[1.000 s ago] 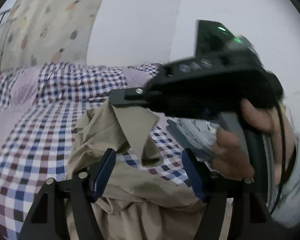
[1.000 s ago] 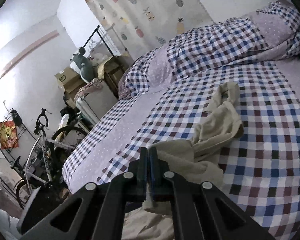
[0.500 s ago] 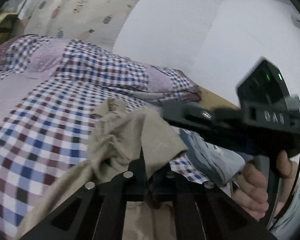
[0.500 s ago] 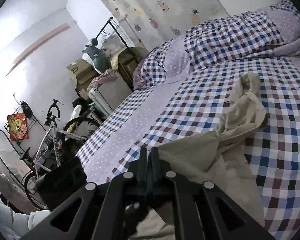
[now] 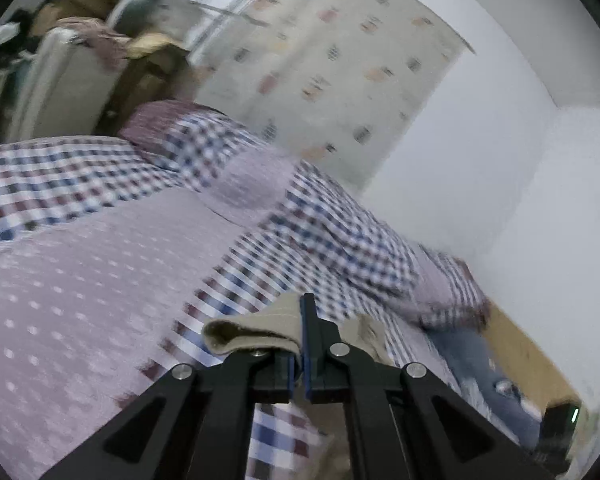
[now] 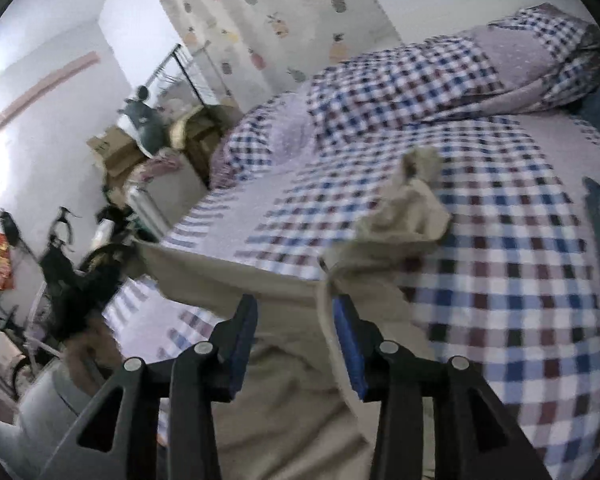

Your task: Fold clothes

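We see a beige garment [image 6: 300, 360], soft and creased, spread over the near part of the bed [image 6: 520, 280]. One end is bunched into a crumpled knot further up the checked cover, and a taut edge runs off to the left, lifted above the bed. The cloth looks like a plain matte weave with a stitched seam running between the right gripper's fingers.

The left gripper [image 5: 300, 344] has its jaws clenched on a folded, thick hem of the garment [image 5: 256, 328], which bulges out to the left of the blue-padded fingers. The right gripper [image 6: 296, 336] stands released, its blue pads apart with the fabric passing between them; we cannot tell whether either pad touches it.

Only the right view shows the garment's full spread, plus a bicycle [image 6: 60, 248] and cardboard boxes [image 6: 112, 148] beside the bed. Only the left view shows the wooden bed edge [image 5: 532, 360], a blue-grey cloth [image 5: 472, 356] lying by it, and a dotted lilac panel [image 5: 80, 280] of the cover. Both views are blurred in places. A fruit-print curtain [image 6: 280, 20] hangs behind the checked pillows [image 6: 420, 80].
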A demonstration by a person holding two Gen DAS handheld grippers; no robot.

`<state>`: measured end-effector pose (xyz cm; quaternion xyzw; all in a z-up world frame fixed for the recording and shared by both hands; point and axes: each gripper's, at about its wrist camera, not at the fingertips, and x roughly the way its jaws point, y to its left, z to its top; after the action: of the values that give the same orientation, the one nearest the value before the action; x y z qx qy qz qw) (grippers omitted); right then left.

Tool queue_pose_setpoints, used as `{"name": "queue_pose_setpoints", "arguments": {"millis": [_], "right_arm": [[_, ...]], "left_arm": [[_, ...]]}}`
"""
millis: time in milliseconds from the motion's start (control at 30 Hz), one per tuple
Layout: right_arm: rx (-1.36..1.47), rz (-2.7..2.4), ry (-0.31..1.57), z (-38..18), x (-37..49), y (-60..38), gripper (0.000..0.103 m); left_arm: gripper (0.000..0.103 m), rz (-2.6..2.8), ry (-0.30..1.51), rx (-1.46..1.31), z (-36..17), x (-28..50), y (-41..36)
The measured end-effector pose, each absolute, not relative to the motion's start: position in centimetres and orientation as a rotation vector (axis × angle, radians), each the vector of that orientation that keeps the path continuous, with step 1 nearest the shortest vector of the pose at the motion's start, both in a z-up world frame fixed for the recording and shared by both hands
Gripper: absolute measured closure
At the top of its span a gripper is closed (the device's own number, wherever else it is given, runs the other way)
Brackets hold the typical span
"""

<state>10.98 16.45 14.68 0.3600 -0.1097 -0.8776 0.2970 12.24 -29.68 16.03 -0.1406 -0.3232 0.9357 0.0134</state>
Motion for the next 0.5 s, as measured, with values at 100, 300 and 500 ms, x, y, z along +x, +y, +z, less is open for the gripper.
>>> {"name": "queue_pose_setpoints", "arguments": {"millis": [100, 300, 500], "right_arm": [[1.01, -2.372, -0.228, 12.7, 11.1, 17.0, 0.058], [1.09, -2.366, -0.137, 10.0, 11.0, 17.2, 0.058], [1.04, -2.294, -0.025, 9.8, 12.8, 15.1, 0.058]], "left_arm": [[0.102, 2.969, -1.077, -0.397, 15.7, 13.2, -32.8], [0.102, 3.094, -1.239, -0.327, 14.5, 15.0, -38.7], [0.102, 3.205, -1.365, -0.329, 12.8, 16.1, -42.5]]}}
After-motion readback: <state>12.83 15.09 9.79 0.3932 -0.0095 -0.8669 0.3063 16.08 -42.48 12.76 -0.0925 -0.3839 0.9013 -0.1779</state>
